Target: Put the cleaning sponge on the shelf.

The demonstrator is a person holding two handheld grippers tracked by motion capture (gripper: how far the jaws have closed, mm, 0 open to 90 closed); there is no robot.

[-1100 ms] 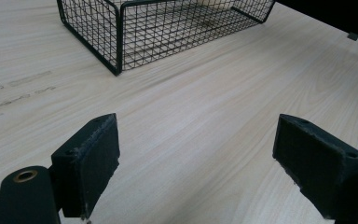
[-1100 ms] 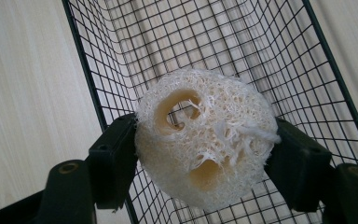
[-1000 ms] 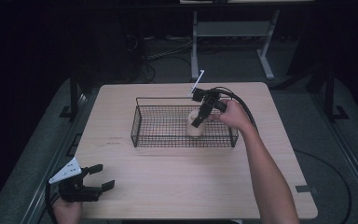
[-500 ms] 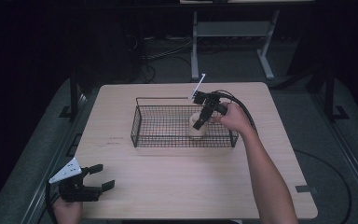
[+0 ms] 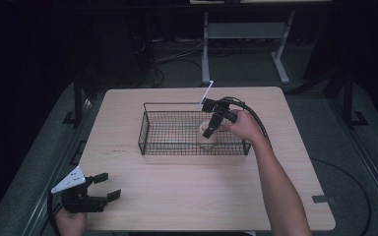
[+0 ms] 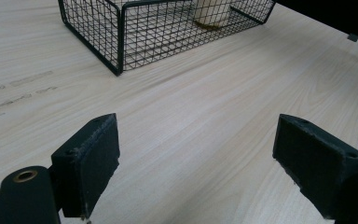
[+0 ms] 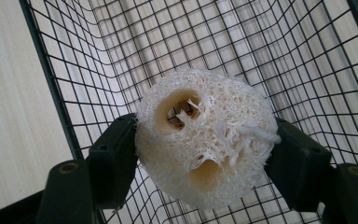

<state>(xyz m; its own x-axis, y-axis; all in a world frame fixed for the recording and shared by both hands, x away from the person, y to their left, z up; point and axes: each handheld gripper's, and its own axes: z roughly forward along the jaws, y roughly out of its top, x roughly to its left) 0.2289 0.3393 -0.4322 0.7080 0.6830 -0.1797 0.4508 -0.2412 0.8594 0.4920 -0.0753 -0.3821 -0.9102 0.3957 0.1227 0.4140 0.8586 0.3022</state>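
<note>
A pale, fibrous loofah piece [image 7: 205, 135] with holes through its cut face is squeezed between my right gripper's [image 7: 205, 158] two black pads. In the high view my right gripper [image 5: 210, 129] points down into the right part of the black wire basket [image 5: 150, 129], with the loofah [image 5: 207, 138] at the basket floor level. Whether the loofah touches the basket floor, I cannot tell. My left gripper [image 5: 109, 187] rests open near the table's front left corner, its jaws wide apart over bare wood [image 6: 196, 163], far from the basket [image 6: 116, 42].
The light wooden table [image 5: 187, 196] carries the basket at its middle. A white tag [image 5: 205, 93] sticks up behind the basket's rear rim. A metal stand [image 5: 246, 34] and cables lie on the dark floor beyond the table. A cable trails from the right gripper.
The right gripper with the loofah has sunk slightly inside the basket. The left gripper has stayed where it was.
</note>
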